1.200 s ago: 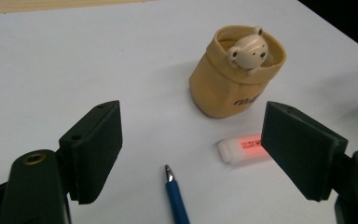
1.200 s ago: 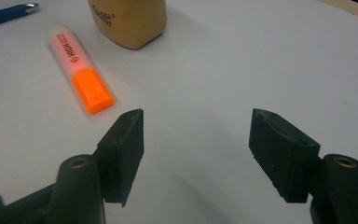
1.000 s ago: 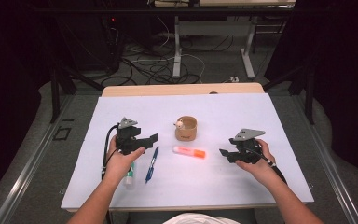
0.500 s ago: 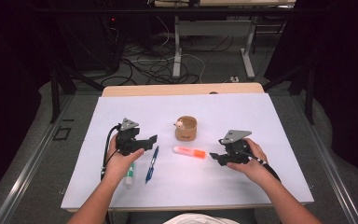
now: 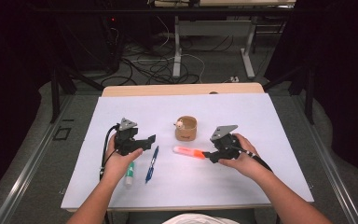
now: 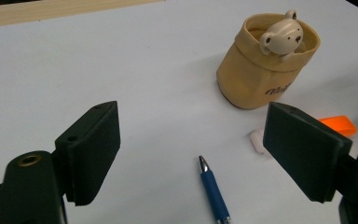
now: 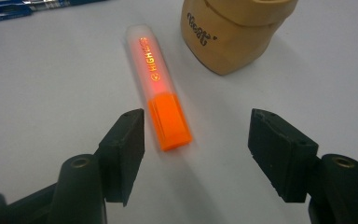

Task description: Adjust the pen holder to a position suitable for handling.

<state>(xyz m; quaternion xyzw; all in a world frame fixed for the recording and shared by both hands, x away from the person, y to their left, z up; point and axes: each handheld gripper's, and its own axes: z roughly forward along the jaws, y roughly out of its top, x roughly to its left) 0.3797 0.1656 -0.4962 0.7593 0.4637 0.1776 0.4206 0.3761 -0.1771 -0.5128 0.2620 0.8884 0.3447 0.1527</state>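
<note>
Right fingers (image 7: 196, 149): spread, my jaws just shifted, highlighter (image 7: 158, 88) cap end between them, untouched
Left fingers (image 6: 191, 158): wide, above pen (image 6: 214, 191)

White table (image 5: 270, 116): highlighter (image 5: 189, 152), pen (image 5: 152, 164), tan pouch (image 5: 186, 129), tube (image 5: 129, 171).

On the table (image 5: 261, 116), the cup (image 5: 186, 129) stands near the middle. The highlighter (image 5: 189, 152) lies just near of it, the right gripper (image 5: 208, 155) at its right end. Left of the highlighter lies the pen (image 5: 152, 163), then a tube (image 5: 129, 171) under the left gripper (image 5: 147, 139).
</note>
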